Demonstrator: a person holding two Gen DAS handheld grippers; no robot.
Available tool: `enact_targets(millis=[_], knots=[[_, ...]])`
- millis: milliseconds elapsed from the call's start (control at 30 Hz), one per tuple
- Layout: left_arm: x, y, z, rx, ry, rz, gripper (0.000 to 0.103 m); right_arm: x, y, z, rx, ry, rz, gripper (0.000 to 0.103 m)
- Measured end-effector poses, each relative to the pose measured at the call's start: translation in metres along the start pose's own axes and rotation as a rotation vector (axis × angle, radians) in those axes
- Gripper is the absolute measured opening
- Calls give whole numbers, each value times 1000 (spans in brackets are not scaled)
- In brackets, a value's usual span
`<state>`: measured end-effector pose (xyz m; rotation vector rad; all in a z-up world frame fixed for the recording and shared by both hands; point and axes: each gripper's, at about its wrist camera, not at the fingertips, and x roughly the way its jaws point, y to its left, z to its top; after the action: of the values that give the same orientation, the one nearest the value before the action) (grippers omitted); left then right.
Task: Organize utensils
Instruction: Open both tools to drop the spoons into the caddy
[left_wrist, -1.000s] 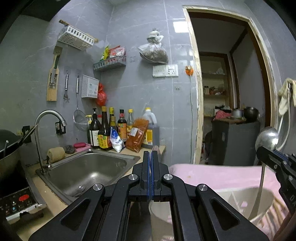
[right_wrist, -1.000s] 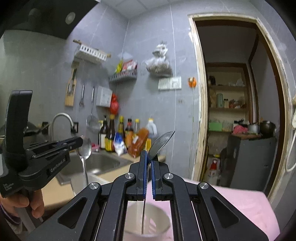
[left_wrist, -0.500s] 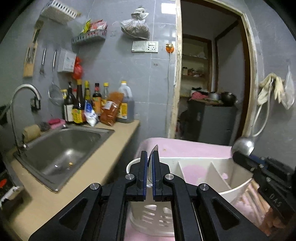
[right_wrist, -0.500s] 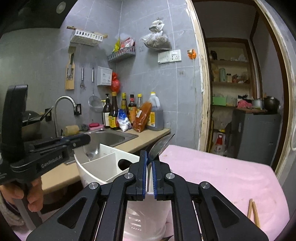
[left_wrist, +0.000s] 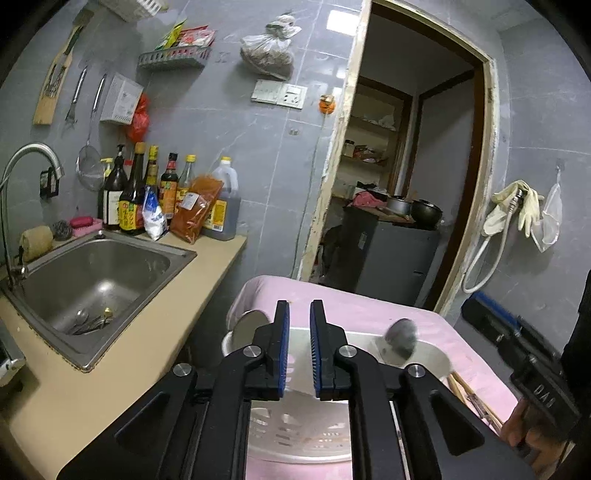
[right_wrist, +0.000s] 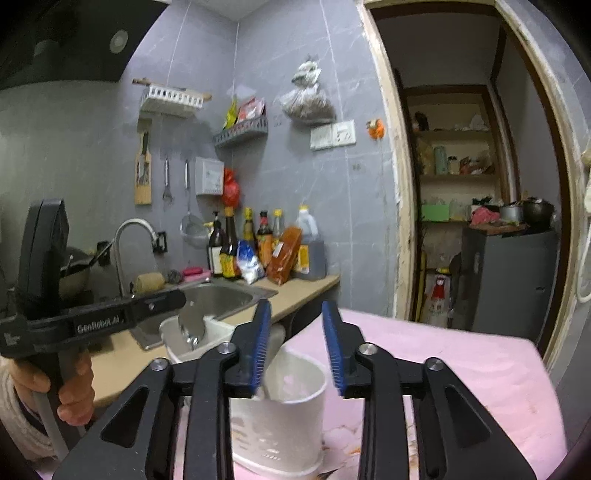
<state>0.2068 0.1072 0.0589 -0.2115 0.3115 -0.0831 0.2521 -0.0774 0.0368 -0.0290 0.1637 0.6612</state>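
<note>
Left wrist view: the steel sink (left_wrist: 99, 273) at nine o'clock holds a few utensils by its drain. The white utensil holder (left_wrist: 295, 424) at six o'clock on the pink cloth (left_wrist: 369, 310) carries two ladles (left_wrist: 400, 338). Chopsticks (left_wrist: 469, 395) lie at four o'clock. The left gripper (left_wrist: 296, 347) has just been opening, jaws slightly apart, nothing between. The right gripper (right_wrist: 296, 343), likewise just opening, stands wider, empty, over the holder.

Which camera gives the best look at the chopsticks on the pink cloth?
The left wrist view: the chopsticks lie on the pink cloth right of the white utensil holder. The right wrist view shows none of them.
</note>
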Motion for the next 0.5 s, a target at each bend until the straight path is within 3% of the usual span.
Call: enact_targets(millis=[33,100,200,233,267,500], knots=[[-1,-3,-1,6,-3,-5,15,-6,-3,3,1,-17,-9,45],[-6,-12,0,20,-17,-22,33,-18,-8,8,1,-45,-31,50],[-14,-29,1,47,-52,-43,42,-36,-18,14,-6,-68,-70,56],[-16,-36,1,63,-59,-46,43,-41,-21,15,-8,-75,-81,63],[-17,-42,1,77,-63,-49,47,-48,-26,17,-10,-85,-97,70],[-22,-84,-5,145,-82,-123,77,-99,-59,24,-26,-126,-215,88]])
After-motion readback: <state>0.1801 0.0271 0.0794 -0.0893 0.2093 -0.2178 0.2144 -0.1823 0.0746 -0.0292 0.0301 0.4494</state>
